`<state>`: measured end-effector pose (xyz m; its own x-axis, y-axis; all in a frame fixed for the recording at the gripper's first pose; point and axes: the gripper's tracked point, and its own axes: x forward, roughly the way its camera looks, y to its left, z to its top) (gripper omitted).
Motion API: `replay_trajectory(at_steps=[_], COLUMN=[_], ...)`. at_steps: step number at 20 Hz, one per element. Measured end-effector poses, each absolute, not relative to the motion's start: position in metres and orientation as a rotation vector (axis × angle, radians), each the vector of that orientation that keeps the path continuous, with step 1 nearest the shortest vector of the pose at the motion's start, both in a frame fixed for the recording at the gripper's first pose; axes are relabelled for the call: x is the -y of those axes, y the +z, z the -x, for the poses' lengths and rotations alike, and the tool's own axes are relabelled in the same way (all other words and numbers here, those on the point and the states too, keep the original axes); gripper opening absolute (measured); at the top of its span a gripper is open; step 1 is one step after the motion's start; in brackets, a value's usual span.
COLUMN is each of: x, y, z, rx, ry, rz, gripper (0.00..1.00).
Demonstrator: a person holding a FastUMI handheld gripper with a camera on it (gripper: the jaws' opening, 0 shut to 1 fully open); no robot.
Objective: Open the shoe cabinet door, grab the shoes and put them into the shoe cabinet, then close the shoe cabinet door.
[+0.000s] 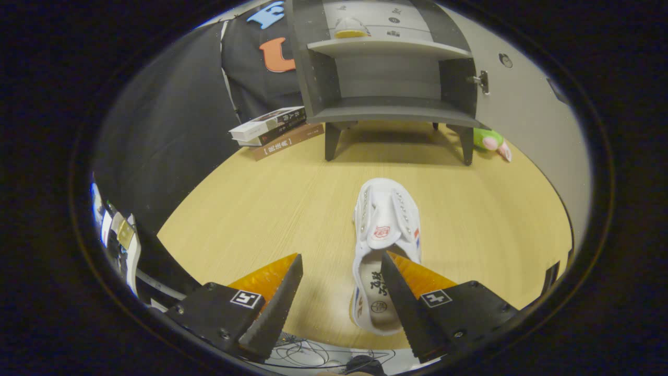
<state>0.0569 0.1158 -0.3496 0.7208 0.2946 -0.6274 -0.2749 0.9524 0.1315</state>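
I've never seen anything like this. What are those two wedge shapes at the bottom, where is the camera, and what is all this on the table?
The wedges are the two fingers of a hand-held claw; a person carries it, and the camera rides on it, looking forward along the fingers. They are spread open, holding nothing. A white shoe lies on the wooden table, its heel end between the fingers and partly behind one of them. Beyond it stands a grey shoe cabinet, its door swung open, with another shoe on an upper shelf. Stacked books lie at one side, a green plush toy at the other.
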Motion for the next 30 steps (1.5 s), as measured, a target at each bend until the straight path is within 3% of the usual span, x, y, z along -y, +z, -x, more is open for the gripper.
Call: replay_trajectory(at_steps=[10,13,15,17,18,23,30], x=[-0.121,-0.124,-0.108,-0.114,-0.112,-0.109,-0.089], y=[-0.360,-0.360,-0.361,-0.363,-0.361,-0.337,-0.206], z=[-0.117,-0.123,-0.130,-0.130,-0.129,-0.128,-0.142], rx=[-0.616,-0.607,-0.598,-0.617,-0.622,-0.614,-0.448], ry=[0.351,0.387,0.336,0.352,0.359,0.357,0.322], rz=[0.027,0.041,0.058,0.015,0.033,0.056,0.048], gripper=[0.94,0.78,0.58,0.20,0.14,0.11,0.11])
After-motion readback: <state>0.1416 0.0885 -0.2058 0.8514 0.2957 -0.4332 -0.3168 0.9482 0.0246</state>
